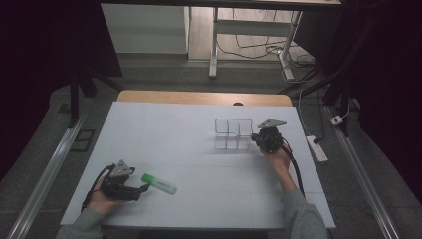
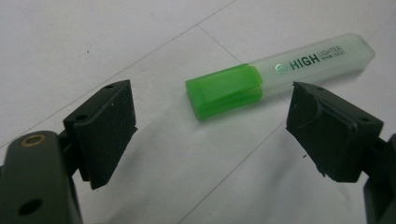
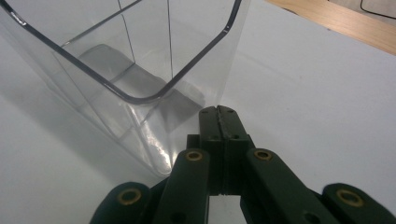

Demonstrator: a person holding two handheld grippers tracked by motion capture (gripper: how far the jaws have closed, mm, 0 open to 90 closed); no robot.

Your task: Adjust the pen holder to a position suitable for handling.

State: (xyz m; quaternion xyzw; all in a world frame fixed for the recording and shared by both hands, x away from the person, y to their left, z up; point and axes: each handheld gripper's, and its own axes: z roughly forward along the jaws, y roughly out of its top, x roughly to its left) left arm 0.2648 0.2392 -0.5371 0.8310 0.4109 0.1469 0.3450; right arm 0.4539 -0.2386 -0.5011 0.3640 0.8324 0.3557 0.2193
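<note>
A person sits at a table covered with a large white paper sheet (image 1: 199,149), a hand-held black two-jaw gripper in each hand. Taking the sheet as a clock face seen from above, the left gripper (image 1: 142,189) rests near seven o'clock, lying low over the paper with its jaws pointing toward three o'clock. Its jaws stand wide apart and grip nothing. Just ahead of them lies a flat highlighter pen with a bright green cap and a frosted, pale translucent plastic body (image 1: 158,183); its cap end is nearest the jaw tips. In the left gripper view the highlighter (image 2: 275,77) lies on the paper a little beyond the two black pads (image 2: 105,130), its green cap between their lines and its body running off toward two o'clock, with the printed word HIGH readable on the body. The pads are not touching it. The right gripper (image 1: 258,137) is near two o'clock on the sheet, right beside a clear plastic desk organiser with upright walls and inner dividers (image 1: 233,133). In the right gripper view its jaws are pressed fully together with nothing between them, their tips close to the organiser's (image 3: 140,70) rounded corner; whether they touch the wall is unclear.
</note>
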